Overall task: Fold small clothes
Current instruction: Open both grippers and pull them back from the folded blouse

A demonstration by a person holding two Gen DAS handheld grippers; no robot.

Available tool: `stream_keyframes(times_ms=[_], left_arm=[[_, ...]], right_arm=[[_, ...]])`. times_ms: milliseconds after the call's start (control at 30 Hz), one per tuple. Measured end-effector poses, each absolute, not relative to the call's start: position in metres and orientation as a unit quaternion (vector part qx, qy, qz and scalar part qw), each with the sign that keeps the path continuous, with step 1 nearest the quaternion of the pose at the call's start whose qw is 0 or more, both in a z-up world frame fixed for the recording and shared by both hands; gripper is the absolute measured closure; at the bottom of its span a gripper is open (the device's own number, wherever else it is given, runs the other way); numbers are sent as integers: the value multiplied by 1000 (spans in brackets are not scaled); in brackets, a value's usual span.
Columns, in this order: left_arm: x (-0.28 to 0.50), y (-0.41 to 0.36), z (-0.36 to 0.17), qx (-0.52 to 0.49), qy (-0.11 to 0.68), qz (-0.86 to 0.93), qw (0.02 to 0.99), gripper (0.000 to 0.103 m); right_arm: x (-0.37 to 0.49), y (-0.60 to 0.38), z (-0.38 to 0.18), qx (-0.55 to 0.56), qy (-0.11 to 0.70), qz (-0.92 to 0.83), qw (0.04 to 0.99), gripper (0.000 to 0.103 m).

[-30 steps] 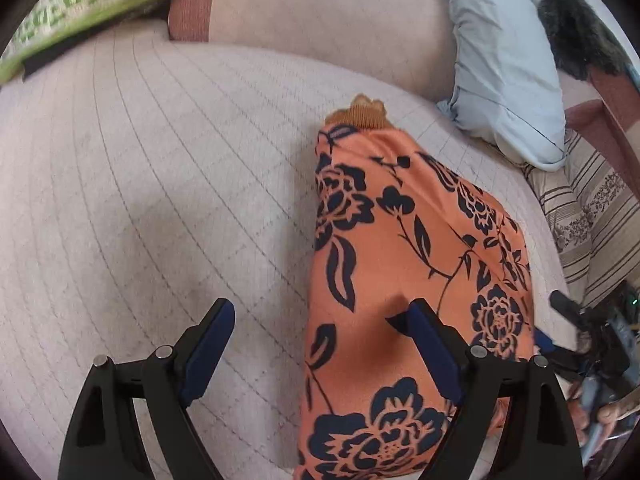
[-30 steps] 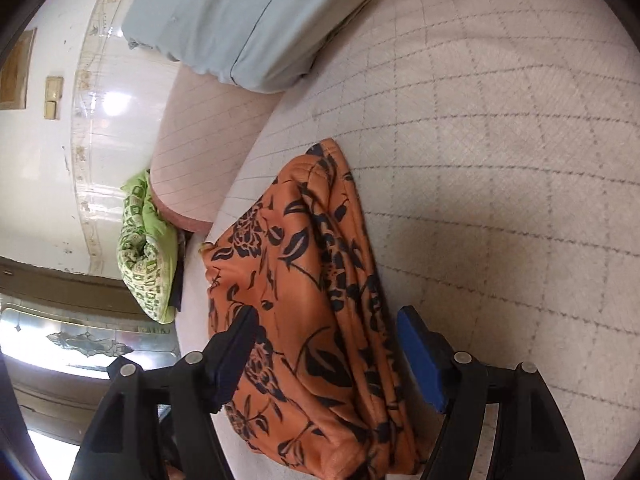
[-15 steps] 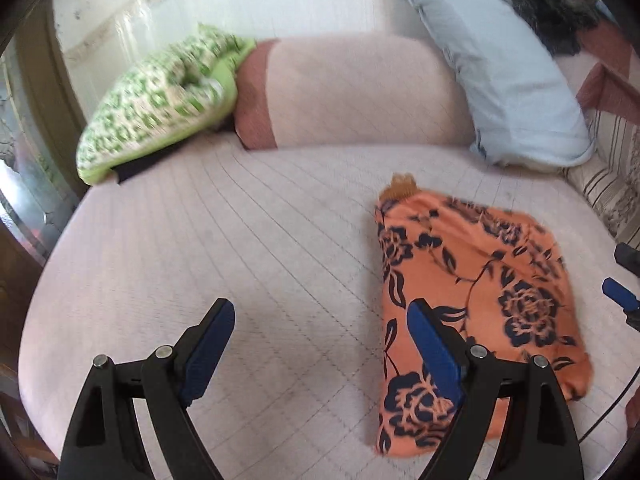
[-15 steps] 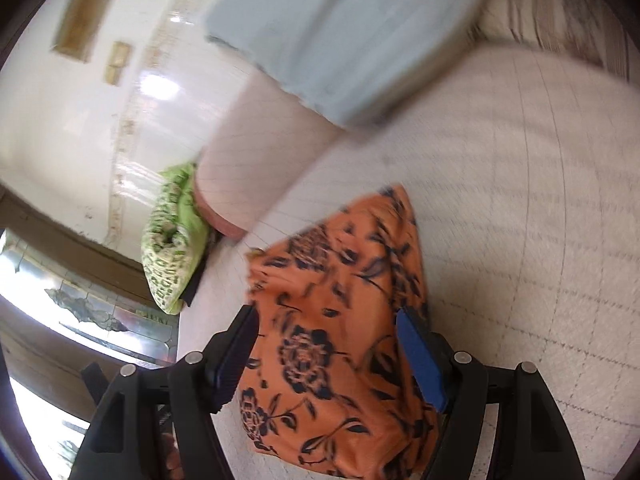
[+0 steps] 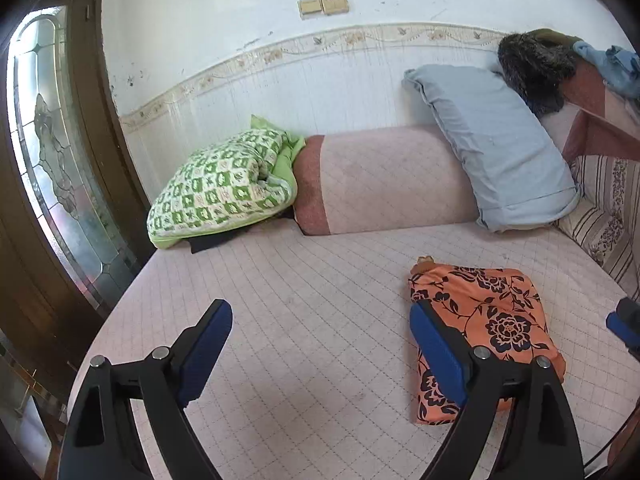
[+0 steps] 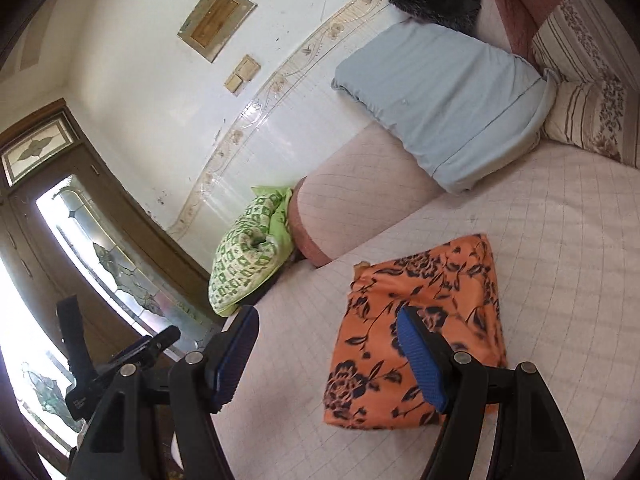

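A folded orange garment with a dark blue flower print (image 5: pixel 488 328) lies flat on the pink quilted bed, to the right in the left wrist view. It also shows in the right wrist view (image 6: pixel 420 320). My left gripper (image 5: pixel 320 344) is open and empty, held above the bed to the left of the garment. My right gripper (image 6: pixel 328 356) is open and empty, above the garment's near left edge. Neither gripper touches the cloth. The right gripper's blue pad (image 5: pixel 622 326) shows at the right edge of the left wrist view.
A pink bolster (image 5: pixel 384 180) lies along the wall. A green checked pillow (image 5: pixel 224 188) sits at its left and a light blue pillow (image 5: pixel 500 144) at its right. A striped cushion (image 5: pixel 604 208) is at the far right. A glass door (image 5: pixel 52 168) stands left of the bed.
Both grippers have pulled up and back from the folded garment, which lay between the fingers a second ago. The garment stays put on the bed.
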State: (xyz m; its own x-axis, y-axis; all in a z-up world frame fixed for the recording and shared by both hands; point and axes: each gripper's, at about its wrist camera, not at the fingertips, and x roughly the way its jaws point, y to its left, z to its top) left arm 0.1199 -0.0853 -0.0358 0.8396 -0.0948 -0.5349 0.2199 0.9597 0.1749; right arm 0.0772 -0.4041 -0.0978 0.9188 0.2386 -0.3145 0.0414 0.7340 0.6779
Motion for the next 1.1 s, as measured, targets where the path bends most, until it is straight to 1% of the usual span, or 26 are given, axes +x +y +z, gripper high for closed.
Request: stream_keyframes(times_ms=[233, 733, 1100], left_arm=[[106, -84, -29, 116, 261, -88, 954, 12], [92, -111, -23, 133, 254, -103, 953, 12], [93, -136, -49, 153, 290, -133, 935, 12]], right_arm=[[60, -392, -96, 351, 185, 61, 916, 28], [46, -422, -91, 346, 182, 37, 920, 28], [45, -439, -100, 361, 197, 23, 911, 28]])
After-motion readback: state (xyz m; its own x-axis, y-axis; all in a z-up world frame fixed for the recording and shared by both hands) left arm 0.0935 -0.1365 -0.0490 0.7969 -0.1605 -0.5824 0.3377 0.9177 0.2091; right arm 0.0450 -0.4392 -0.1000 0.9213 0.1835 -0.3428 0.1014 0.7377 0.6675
